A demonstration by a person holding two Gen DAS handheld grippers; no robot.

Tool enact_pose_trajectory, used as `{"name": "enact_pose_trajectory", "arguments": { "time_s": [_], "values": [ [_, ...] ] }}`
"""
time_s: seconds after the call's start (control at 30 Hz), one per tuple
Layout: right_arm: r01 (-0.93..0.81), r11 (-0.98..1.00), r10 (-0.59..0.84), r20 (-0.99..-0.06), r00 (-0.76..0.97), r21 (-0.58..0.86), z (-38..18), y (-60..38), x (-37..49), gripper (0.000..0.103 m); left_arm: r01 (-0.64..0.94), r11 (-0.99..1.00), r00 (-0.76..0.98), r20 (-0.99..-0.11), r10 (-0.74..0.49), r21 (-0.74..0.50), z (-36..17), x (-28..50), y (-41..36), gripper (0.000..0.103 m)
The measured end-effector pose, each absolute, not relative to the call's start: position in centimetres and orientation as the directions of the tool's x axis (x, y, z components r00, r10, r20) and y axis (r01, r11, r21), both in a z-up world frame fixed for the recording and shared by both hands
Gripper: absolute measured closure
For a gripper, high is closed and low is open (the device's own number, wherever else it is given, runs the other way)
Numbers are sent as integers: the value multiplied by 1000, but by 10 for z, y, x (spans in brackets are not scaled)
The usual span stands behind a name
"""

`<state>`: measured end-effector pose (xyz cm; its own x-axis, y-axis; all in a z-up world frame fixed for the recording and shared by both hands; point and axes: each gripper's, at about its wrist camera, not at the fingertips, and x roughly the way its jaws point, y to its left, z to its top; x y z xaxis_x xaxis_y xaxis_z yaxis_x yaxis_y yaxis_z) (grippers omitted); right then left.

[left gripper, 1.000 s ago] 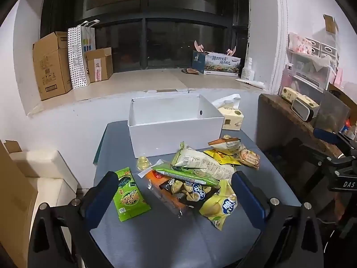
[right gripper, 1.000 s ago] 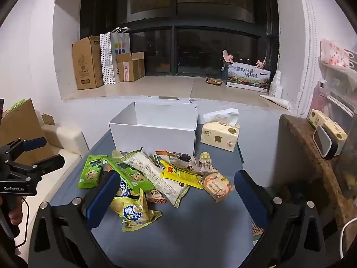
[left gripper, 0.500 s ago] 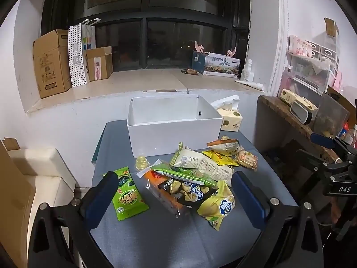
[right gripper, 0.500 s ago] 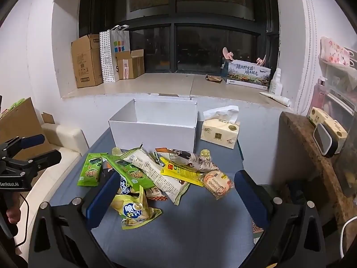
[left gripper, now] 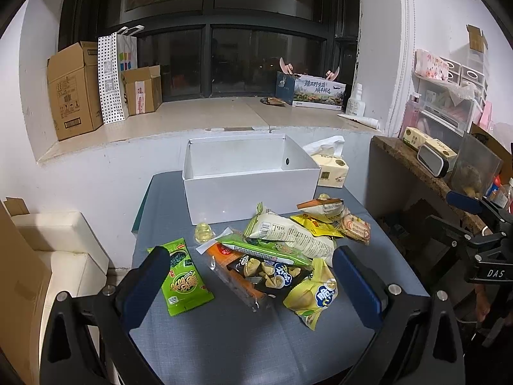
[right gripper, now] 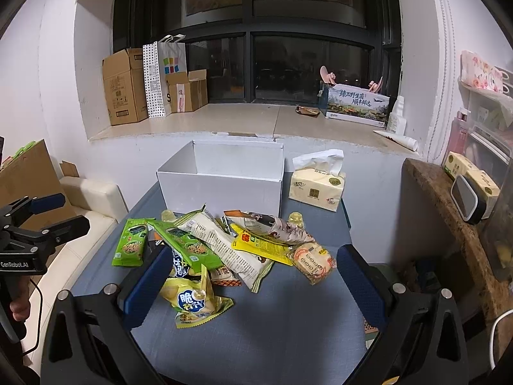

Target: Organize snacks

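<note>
The left gripper [left gripper: 250, 284] and the right gripper [right gripper: 253, 284] are both spread wide, holding nothing, above the grey table [right gripper: 288, 327]. At 12 o'clock from them lies a pile of bright crinkly snack packets [right gripper: 224, 247]. Past it stands the open white cardboard box [right gripper: 221, 183], with a yellow tissue pack [right gripper: 315, 189] at its 3 o'clock.

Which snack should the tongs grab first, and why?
Probably lower the left tongs onto the green seaweed packet: both tongs are open and empty, that packet lies flat apart from the pile, and the white box looks empty.
</note>
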<state>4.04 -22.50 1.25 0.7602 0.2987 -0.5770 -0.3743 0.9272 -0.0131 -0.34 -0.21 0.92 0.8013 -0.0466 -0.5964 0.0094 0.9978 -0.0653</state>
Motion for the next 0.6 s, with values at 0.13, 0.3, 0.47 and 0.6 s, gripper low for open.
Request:
{"name": "enact_pose_trajectory", "arguments": {
  "time_s": [0.13,0.3,0.47,0.6],
  "values": [
    [-373,928,297,-577,761,-13,12,-225,40,0,10,998,801,-596,-47,-66,9,-2,-2,0],
    [-376,927,300,-577,760,-13,13,-225,40,0,8,998,802,-595,-44,-64,9,-3,-2,0],
    [-381,925,302,-582,755,-15,11,-223,40,0,6,998,802,-596,-43,-65,8,-4,-2,0],
    [-382,924,302,-584,754,-15,10,-223,40,0,5,998,801,-597,-42,-64,8,-4,-2,0]
  ]
}}
